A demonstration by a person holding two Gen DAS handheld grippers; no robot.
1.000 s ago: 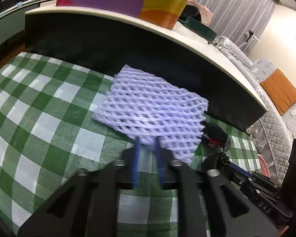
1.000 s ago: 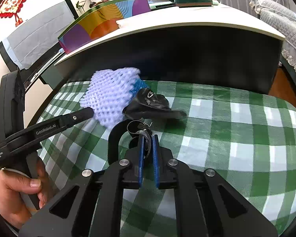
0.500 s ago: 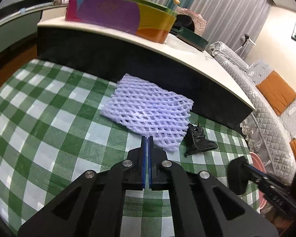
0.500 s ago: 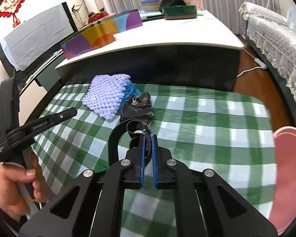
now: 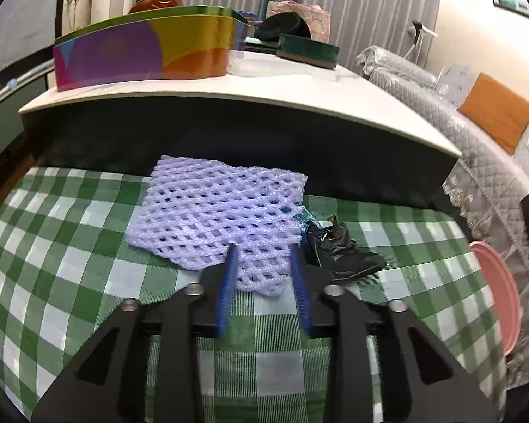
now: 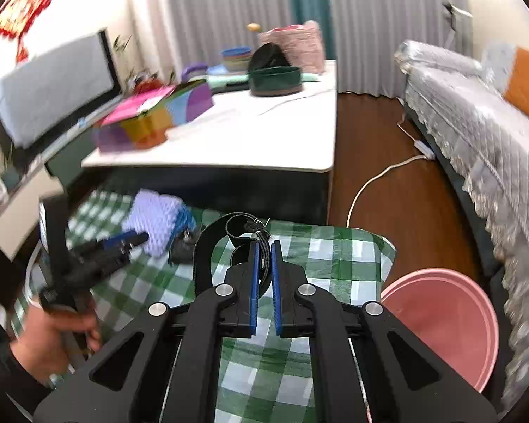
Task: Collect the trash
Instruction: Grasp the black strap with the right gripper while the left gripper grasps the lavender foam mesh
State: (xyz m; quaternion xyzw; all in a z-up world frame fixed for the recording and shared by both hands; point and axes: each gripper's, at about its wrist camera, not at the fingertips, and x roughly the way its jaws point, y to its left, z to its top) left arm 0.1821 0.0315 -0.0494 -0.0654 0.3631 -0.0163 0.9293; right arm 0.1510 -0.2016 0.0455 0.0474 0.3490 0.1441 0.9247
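A lilac foam fruit net lies on the green checked cloth. A crumpled black wrapper lies at its right, with a bit of blue wrapper between them. My left gripper is open, its fingertips on either side of the net's near corner. My right gripper is shut on a black strap with a cord and tag, held above the cloth. The net and the left gripper show blurred in the right wrist view.
A pink basin stands on the floor right of the cloth; its rim shows in the left wrist view. A white table with a colourful tin overhangs behind. A sofa and a white cable lie right.
My left gripper has opened and moved forward around the net's near corner. My right gripper has lifted and pulled back to the right with the strap, bringing the pink basin closer.
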